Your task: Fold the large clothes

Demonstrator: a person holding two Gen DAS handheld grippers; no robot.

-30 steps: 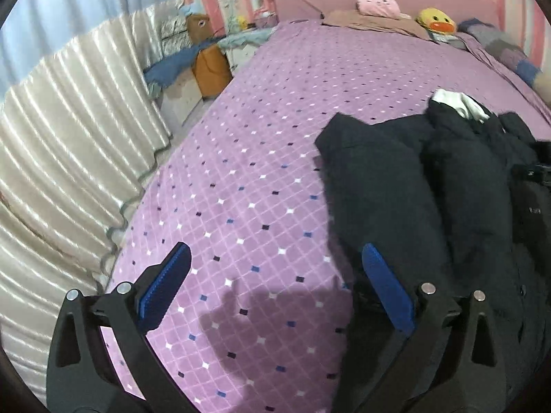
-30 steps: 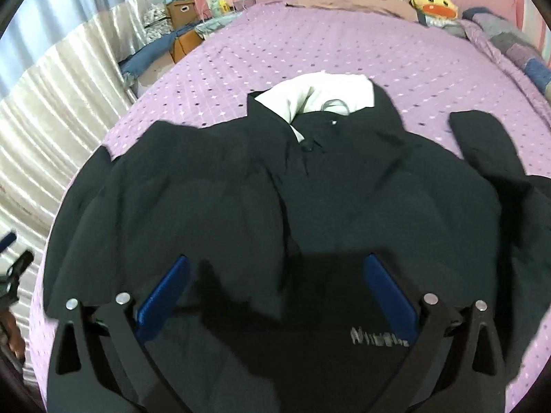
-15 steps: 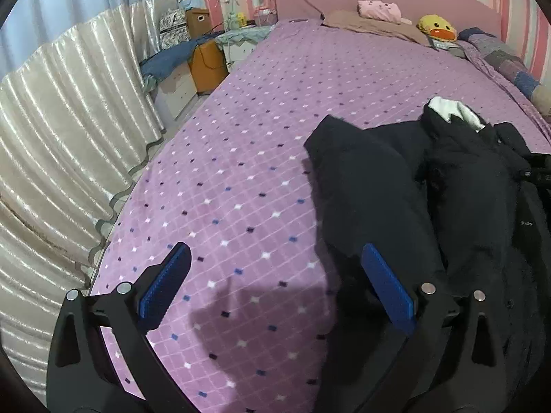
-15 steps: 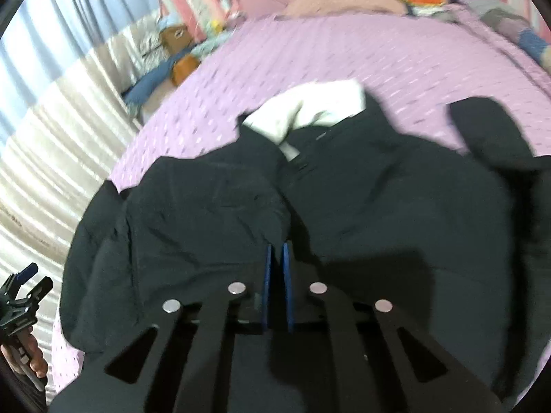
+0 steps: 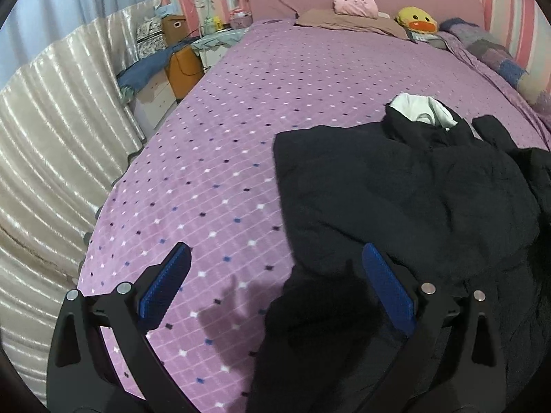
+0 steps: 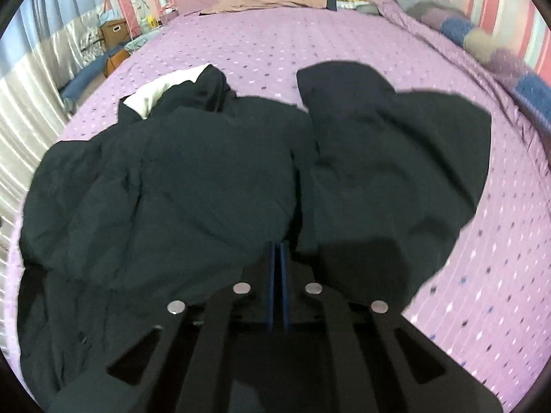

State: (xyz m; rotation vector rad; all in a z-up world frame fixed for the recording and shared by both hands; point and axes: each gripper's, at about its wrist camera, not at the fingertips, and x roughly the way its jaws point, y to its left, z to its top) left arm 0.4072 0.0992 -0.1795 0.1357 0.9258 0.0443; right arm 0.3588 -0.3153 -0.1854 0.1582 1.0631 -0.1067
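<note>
A large black jacket [image 6: 213, 172] with a white lining at the collar [image 6: 155, 94] lies spread on the purple patterned bed [image 6: 310, 41]. My right gripper [image 6: 278, 251] is shut on the jacket's fabric near its middle front edge; a sleeve [image 6: 396, 137] lies out to the right. In the left wrist view the jacket [image 5: 413, 199] lies at the right, with the collar [image 5: 418, 108] farther off. My left gripper [image 5: 275, 268] is open and empty above the jacket's left edge and the bedspread [image 5: 275, 103].
Pillows, a folded pink cloth [image 5: 354, 5] and a yellow duck toy [image 5: 415, 20] lie at the head of the bed. A patchwork blanket [image 6: 482, 38] runs along the right side. Curtains [image 5: 51, 137], boxes and a nightstand [image 5: 182, 65] stand left of the bed.
My right gripper went from open to shut on the jacket and has pulled it, swinging rightwards. My left gripper stayed open and drew back slightly from the jacket's left side.
</note>
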